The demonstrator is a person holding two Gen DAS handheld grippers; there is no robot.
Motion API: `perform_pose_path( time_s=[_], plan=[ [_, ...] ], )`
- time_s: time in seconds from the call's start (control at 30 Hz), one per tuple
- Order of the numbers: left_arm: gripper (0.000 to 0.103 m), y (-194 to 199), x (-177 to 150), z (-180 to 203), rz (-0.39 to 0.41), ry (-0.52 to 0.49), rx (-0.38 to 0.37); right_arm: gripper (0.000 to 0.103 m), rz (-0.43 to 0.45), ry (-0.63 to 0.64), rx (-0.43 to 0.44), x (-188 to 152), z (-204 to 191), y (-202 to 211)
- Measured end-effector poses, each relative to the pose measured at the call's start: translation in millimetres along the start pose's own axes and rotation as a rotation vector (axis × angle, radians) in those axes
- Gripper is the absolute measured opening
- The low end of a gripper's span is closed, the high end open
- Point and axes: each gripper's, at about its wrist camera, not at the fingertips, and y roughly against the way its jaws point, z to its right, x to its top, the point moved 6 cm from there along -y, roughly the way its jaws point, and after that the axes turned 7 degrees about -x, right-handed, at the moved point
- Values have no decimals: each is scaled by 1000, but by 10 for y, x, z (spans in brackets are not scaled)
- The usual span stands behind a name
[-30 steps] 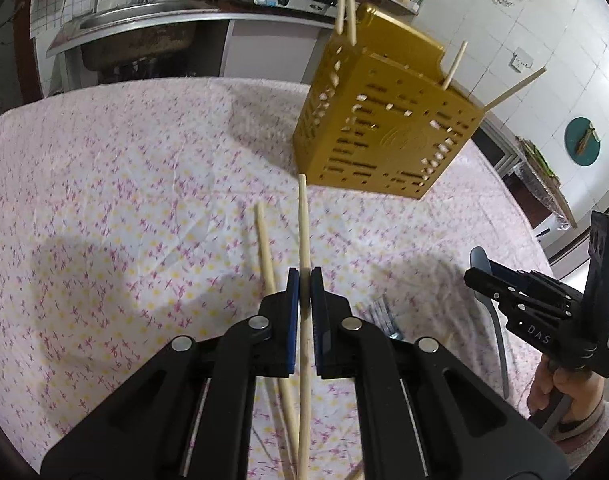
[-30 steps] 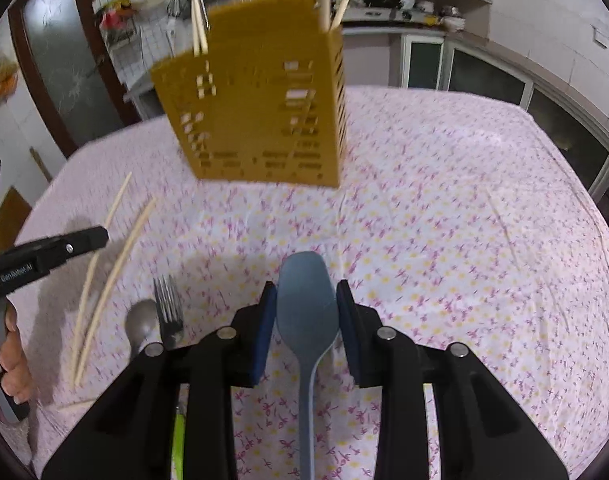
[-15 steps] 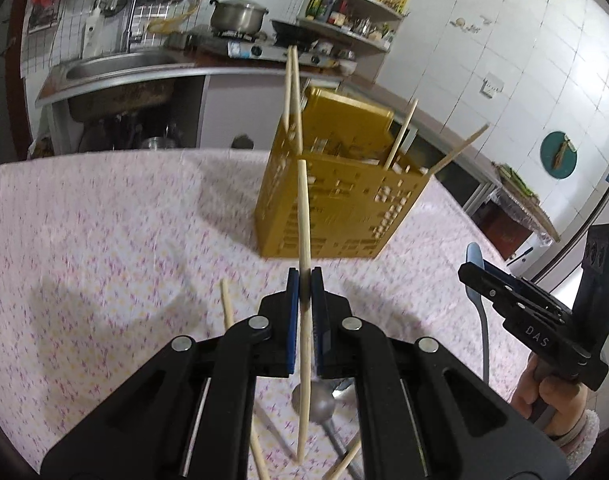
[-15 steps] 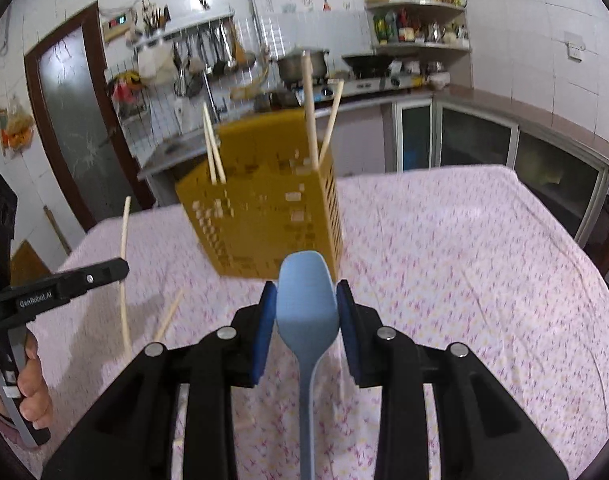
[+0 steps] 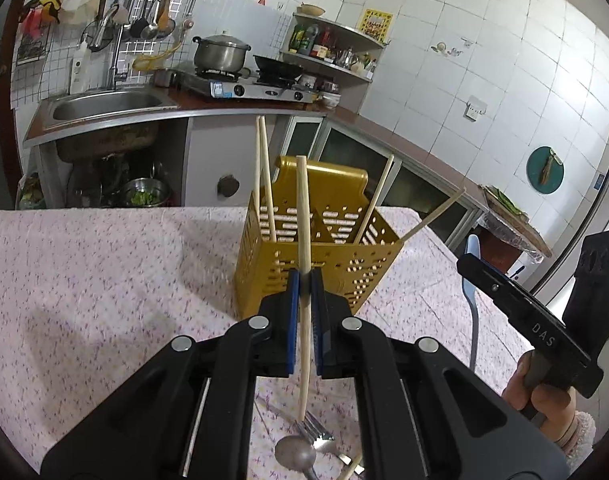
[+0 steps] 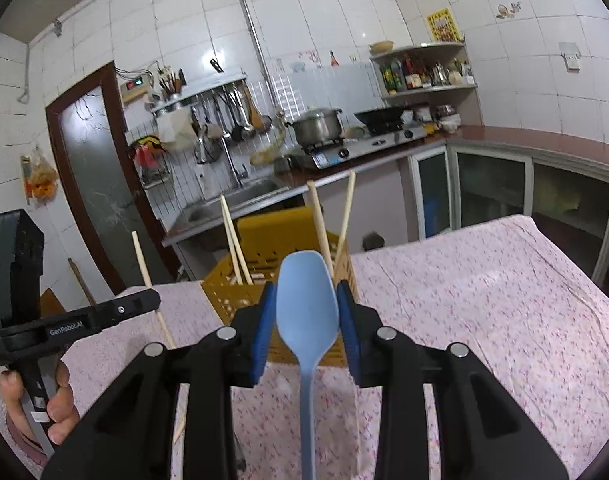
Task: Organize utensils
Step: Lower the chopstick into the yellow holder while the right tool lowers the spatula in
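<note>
Left gripper [image 5: 303, 276]: blue pads clamped tight on one wooden chopstick [image 5: 302, 216], pinched near its middle. Stick nearly upright, top end toward 12 o'clock, crossing in front of the yellow utensil basket [image 5: 344, 264]; lower end hanging free toward 6 o'clock, above the floral tablecloth [image 5: 84, 272].

Right gripper [image 6: 306, 304]: blue pads closed on the sides of a light blue spoon [image 6: 307, 304], gripped at the bowl. Bowl up at 12 o'clock, handle trailing down to 6 o'clock between the black arms.

Outward from the left gripper: basket directly ahead at 12 o'clock, standing upright on the cloth, perforated walls, inner dividers visible. Already holding four chopsticks: a pair at its 10 o'clock corner, one leaning at 1 o'clock, one slanting out over the rim toward 2 o'clock. Below the pads, at 6 o'clock on the cloth, a metal spoon [image 5: 295, 453] and a fork [image 5: 318, 434] lying together, touching or overlapping. A further pale stick end at bottom edge, partly hidden. At 3 to 4 o'clock, the other gripper seen from the side, a hand [image 5: 544, 396] on its handle.

Outward from the right gripper: same basket at 12 o'clock, mostly behind the spoon bowl. At 9 o'clock, the left gripper with its chopstick standing up. Beyond the table, sink, stove with a lidded pot, tiled wall.
</note>
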Motion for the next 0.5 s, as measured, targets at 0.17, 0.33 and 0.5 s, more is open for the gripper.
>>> perform_pose_path(
  time_s=[0.17, 0.33, 0.5],
  plan=[
    [5, 28, 101, 42, 13, -15, -1, 29, 21, 0, 11, 61, -16, -17],
    [5, 92, 347, 134, 40, -38, -4, 6, 36, 21, 6, 220, -65, -100],
    [5, 110, 514, 200, 57, -57, -6, 6, 48, 49, 0, 369, -141, -136]
  ],
)
